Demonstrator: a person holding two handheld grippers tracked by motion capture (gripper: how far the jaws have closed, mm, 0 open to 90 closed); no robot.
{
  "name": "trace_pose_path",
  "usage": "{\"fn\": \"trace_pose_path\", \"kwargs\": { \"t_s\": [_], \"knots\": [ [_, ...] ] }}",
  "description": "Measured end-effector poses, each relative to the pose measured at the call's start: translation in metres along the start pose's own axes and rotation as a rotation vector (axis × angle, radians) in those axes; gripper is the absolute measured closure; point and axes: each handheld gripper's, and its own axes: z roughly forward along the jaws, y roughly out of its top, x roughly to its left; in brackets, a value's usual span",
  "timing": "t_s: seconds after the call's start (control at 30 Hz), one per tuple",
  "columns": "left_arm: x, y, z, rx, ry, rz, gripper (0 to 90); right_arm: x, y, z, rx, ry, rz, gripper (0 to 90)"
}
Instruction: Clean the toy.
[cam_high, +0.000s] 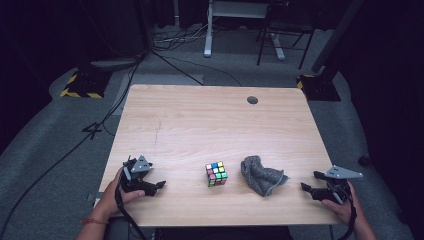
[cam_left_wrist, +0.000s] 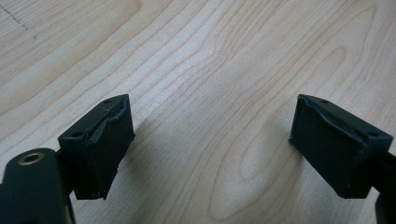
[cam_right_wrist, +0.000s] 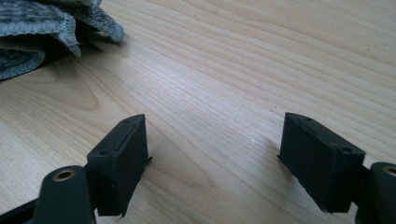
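Note:
A scrambled colour cube stands near the front middle of the wooden table. Just to its right lies a crumpled grey cloth, whose edge also shows at the top left of the right gripper view as grey cloth. My left gripper rests low at the front left, a hand's width left of the cube; its jaws stand open over bare wood, left gripper. My right gripper sits at the front right, pointing toward the cloth, open with nothing between its jaws, right gripper.
A small dark round grommet sits in the table's far right part. Around the table are grey floor, cables, yellow-black striped stand bases and a desk frame at the back.

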Motion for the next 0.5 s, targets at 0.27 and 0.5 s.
{"fn": "trace_pose_path", "kwargs": {
  "t_s": [0.27,0.5],
  "knots": [
    [0.0001,0.0,0.0,-0.001,0.002,-0.001,13.9,0.0001,0.0,0.0,0.0,-0.001,0.001,23.5],
    [0.0002,0.0,0.0,-0.001,0.005,-0.001,13.9,0.0001,0.0,0.0,0.0,-0.001,0.001,23.5]
  ]
}}
